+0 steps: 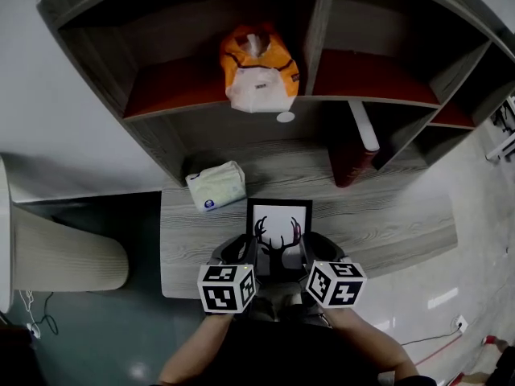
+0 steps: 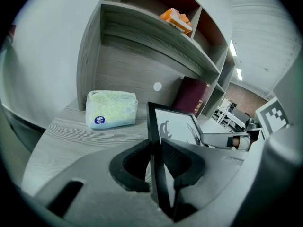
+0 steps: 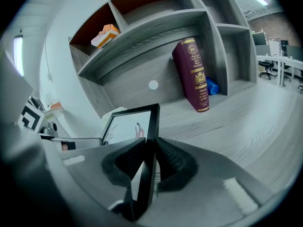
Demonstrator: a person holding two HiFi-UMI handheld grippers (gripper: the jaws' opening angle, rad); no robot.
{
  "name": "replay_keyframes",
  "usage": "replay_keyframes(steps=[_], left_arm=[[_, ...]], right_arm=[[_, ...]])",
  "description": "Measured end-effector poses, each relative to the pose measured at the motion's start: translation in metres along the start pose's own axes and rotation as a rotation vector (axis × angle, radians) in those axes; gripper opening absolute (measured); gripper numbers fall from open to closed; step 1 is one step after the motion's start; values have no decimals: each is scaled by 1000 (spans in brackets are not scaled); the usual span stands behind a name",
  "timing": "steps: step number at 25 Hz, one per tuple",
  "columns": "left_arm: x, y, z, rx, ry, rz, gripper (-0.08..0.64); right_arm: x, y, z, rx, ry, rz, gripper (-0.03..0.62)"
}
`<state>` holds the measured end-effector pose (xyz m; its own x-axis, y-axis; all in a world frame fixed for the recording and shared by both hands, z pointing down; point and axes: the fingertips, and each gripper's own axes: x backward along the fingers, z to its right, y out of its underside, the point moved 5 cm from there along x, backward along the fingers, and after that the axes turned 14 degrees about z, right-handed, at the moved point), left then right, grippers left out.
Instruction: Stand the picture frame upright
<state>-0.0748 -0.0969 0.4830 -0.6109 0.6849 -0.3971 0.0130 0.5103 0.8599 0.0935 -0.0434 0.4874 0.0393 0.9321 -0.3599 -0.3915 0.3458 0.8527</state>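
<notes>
A black picture frame with a white antler print lies near the front edge of the grey wooden desk. My left gripper is shut on the picture frame's left side rail. My right gripper is shut on its right side rail. In both gripper views the frame's far end tilts up off the desk, with the black pads pressed on each side of the rail.
A tissue pack lies left of the frame on the desk. A maroon book leans in the shelf unit behind. An orange and white bag sits on the upper shelf. A round beige bin stands at the left.
</notes>
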Motion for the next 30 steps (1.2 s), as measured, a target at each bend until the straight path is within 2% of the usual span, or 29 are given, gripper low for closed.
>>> replay_keyframes(steps=[19, 30], left_arm=[[10, -40, 36, -46, -75, 149, 71], [-2, -54, 49, -68, -96, 197, 71]], right_arm=[[3, -56, 6, 85, -171, 91, 67], [-3, -78, 16, 118, -203, 136, 67]])
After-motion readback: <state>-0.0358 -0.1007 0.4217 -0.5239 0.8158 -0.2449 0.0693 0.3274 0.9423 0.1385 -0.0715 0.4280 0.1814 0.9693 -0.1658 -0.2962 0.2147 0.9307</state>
